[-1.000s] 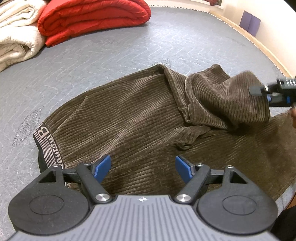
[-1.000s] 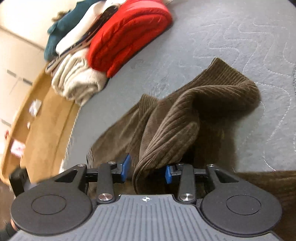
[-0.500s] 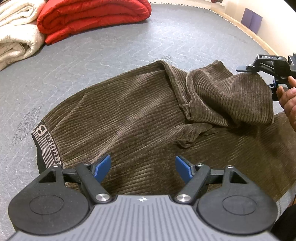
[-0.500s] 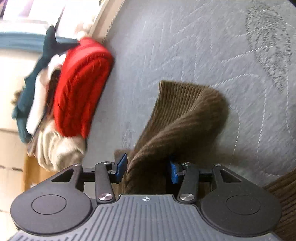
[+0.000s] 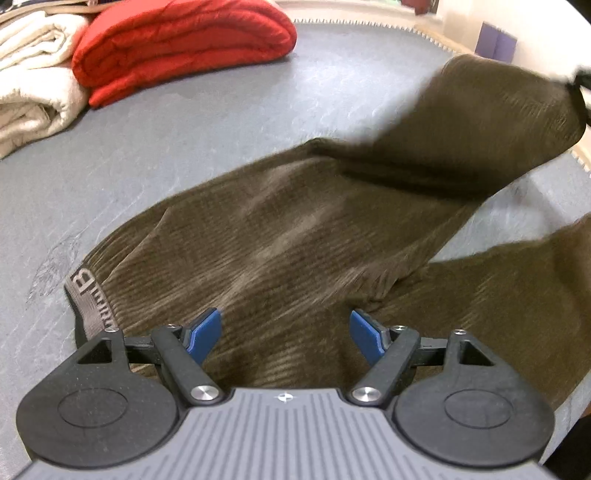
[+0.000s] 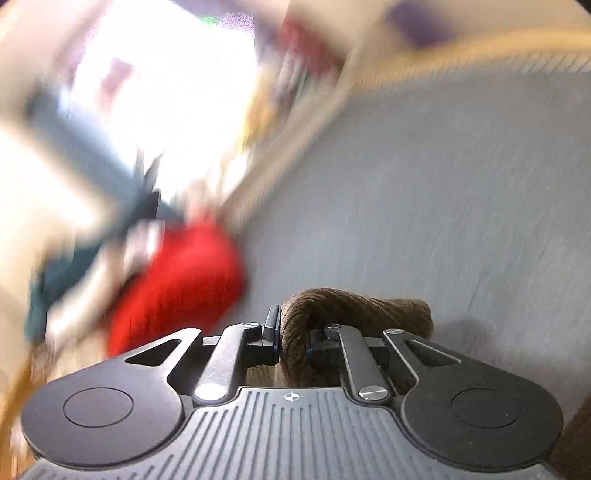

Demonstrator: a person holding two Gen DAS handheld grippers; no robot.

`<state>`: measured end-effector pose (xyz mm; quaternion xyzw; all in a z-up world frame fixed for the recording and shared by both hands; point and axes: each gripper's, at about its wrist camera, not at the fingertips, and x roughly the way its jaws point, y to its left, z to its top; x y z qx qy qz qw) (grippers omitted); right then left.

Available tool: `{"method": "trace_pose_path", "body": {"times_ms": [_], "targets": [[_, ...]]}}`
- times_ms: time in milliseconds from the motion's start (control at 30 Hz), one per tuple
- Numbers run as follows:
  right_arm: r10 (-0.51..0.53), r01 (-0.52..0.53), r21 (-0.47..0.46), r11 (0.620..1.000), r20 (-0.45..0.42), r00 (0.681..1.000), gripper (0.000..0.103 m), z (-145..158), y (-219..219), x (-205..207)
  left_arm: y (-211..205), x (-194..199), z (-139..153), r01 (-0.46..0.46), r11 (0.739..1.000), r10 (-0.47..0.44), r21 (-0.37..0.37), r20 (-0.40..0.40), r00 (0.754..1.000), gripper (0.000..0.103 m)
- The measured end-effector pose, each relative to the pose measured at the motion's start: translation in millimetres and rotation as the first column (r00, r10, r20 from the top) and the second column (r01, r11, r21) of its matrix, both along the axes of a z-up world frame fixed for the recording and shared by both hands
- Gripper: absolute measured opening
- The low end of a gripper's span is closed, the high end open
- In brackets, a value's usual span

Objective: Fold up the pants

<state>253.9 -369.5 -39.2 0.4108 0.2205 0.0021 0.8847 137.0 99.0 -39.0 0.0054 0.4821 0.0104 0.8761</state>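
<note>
Brown corduroy pants [image 5: 280,236] lie on a grey quilted mattress [image 5: 184,122], waistband [image 5: 86,295] with a "B" at the left. My left gripper [image 5: 286,332] is open and empty just above the seat of the pants. My right gripper [image 6: 291,341] is shut on the end of one pant leg [image 6: 317,314] and holds it lifted. In the left wrist view that leg [image 5: 491,122] stretches up to the far right, off the mattress. The other leg [image 5: 517,288] lies flat at the right. The right wrist view is blurred.
A folded red blanket [image 5: 184,48] and a cream blanket [image 5: 33,92] lie at the back left of the mattress. The red blanket [image 6: 177,280] also shows blurred in the right wrist view. The mattress edge [image 5: 424,31] runs along the back right.
My right gripper has lifted the pant leg up and out to the right, unfolding it from its crumpled heap. My left gripper has stayed open over the seat.
</note>
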Motion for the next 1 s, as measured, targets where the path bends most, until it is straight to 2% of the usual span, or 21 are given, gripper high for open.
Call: {"method": "trace_pose_path", "body": {"times_ms": [67,100,133,233,300,400,467,633,733,833,933,967,1000], "targets": [[-0.181,0.174,-0.072,0.982,-0.093,0.979,0.019,-12,-36,3,-3,0,3,0.015,1.0,-0.014,-0.027,0.027,1.0,0.081],[-0.21,0.201,-0.082,0.976,-0.132,0.969,0.027,-25,-49,5,-6,1,4,0.027,0.999,-0.026,-0.037,0.041,0.999,0.081],[-0.217,0.204,-0.089,0.975,-0.177,0.96,0.036,-39,-59,8,-10,1,4,0.041,0.998,-0.039,-0.042,0.054,0.998,0.081],[-0.193,0.168,-0.105,0.98,-0.323,0.926,0.037,-83,-76,10,-24,8,-1,0.101,0.994,-0.097,-0.047,0.082,0.992,0.081],[-0.147,0.123,-0.087,0.989,-0.37,0.917,0.037,-100,-83,11,-32,16,-4,0.133,0.99,-0.127,-0.055,0.098,0.987,0.081],[-0.119,0.117,-0.027,0.993,-0.384,0.916,0.037,-114,-95,7,-43,27,-9,0.172,0.982,-0.162,-0.075,0.13,0.978,0.081],[-0.11,0.131,0.03,0.991,-0.386,0.916,0.04,-121,-104,4,-50,37,-14,0.194,0.976,-0.179,-0.097,0.146,0.973,0.081],[-0.114,0.169,0.112,0.979,-0.388,0.915,0.045,-133,-110,-2,-75,67,-42,0.232,0.965,-0.218,-0.119,0.119,0.969,0.081],[-0.127,0.181,0.104,0.978,-0.391,0.912,0.046,-142,-112,7,-86,78,-60,0.252,0.961,-0.242,-0.112,0.09,0.966,0.081],[-0.16,0.214,0.1,0.972,-0.386,0.909,0.046,-152,-117,19,-90,84,-81,0.26,0.96,-0.26,-0.099,0.021,0.965,0.081],[-0.181,0.217,0.061,0.974,-0.362,0.914,0.045,-152,-116,34,-94,85,-97,0.279,0.96,-0.279,0.004,-0.05,0.959,0.074],[-0.182,0.208,0.033,0.978,-0.364,0.914,0.043,-151,-114,39,-94,85,-96,0.292,0.956,-0.291,0.013,-0.045,0.956,0.068],[-0.189,0.2,-0.009,0.98,-0.369,0.91,0.028,-149,-112,44,-92,85,-94,0.287,0.958,-0.287,0.008,-0.044,0.957,0.062]]}}
